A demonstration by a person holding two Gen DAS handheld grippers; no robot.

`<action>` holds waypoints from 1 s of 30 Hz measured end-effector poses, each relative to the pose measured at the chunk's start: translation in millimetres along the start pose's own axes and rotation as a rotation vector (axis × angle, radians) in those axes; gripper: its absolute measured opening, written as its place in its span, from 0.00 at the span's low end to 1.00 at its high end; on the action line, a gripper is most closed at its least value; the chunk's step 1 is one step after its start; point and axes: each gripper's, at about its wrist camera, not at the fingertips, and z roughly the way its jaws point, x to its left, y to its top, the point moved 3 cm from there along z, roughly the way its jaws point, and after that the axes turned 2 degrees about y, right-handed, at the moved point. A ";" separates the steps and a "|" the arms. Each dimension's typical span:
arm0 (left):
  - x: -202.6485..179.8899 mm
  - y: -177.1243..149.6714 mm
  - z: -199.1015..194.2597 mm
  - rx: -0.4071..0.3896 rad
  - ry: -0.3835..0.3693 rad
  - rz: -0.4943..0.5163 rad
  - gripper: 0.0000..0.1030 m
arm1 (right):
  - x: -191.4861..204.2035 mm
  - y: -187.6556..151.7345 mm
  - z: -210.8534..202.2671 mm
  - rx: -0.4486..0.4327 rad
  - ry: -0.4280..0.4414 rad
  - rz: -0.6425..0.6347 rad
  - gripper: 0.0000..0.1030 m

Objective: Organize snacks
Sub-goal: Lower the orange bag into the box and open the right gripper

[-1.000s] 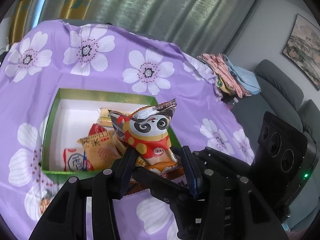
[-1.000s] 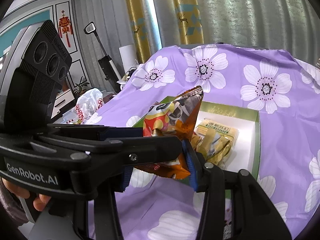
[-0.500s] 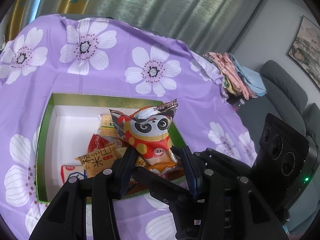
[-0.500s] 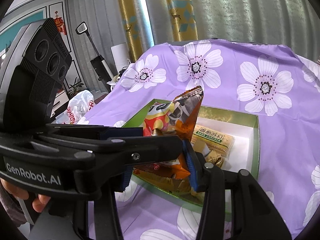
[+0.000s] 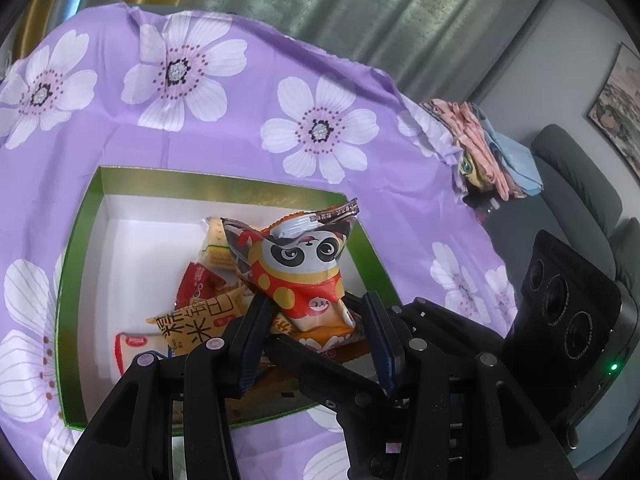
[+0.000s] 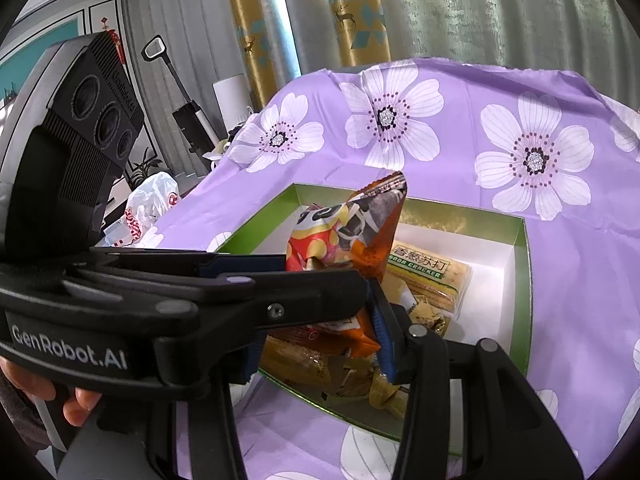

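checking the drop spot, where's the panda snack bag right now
In both wrist views the panda snack bag is held upright by both grippers, above the near right part of the green box, over the packets inside.

Both wrist cameras look forward and down, close over the green box (image 5: 224, 184) (image 6: 524, 280) on the purple flowered cloth (image 5: 240, 128) (image 6: 560, 240). Left view faces the sofa side; right faces the curtains. Each glimpses the other's camera housing.

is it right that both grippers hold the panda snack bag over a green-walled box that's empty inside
Not quite: the green-walled box is not empty. The left wrist view shows several packets in it, among them a yellow packet and a red packet, and the right wrist view shows a cracker pack. The rest holds: the left gripper and right gripper both hold the panda snack bag over the box.
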 end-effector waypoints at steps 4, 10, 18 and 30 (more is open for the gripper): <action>3.3 -0.7 4.8 0.007 0.007 -0.012 0.46 | -2.4 -2.0 5.9 0.013 0.000 0.008 0.45; 7.7 -1.9 11.1 0.024 0.014 -0.027 0.46 | -5.3 -4.9 12.5 0.033 0.002 0.025 0.45; 14.2 -4.0 19.5 0.046 0.028 -0.052 0.46 | -7.6 -7.6 21.2 0.062 0.000 0.037 0.45; 16.1 -4.5 23.7 0.065 0.036 -0.066 0.46 | -9.6 -8.9 23.9 0.087 0.000 0.053 0.46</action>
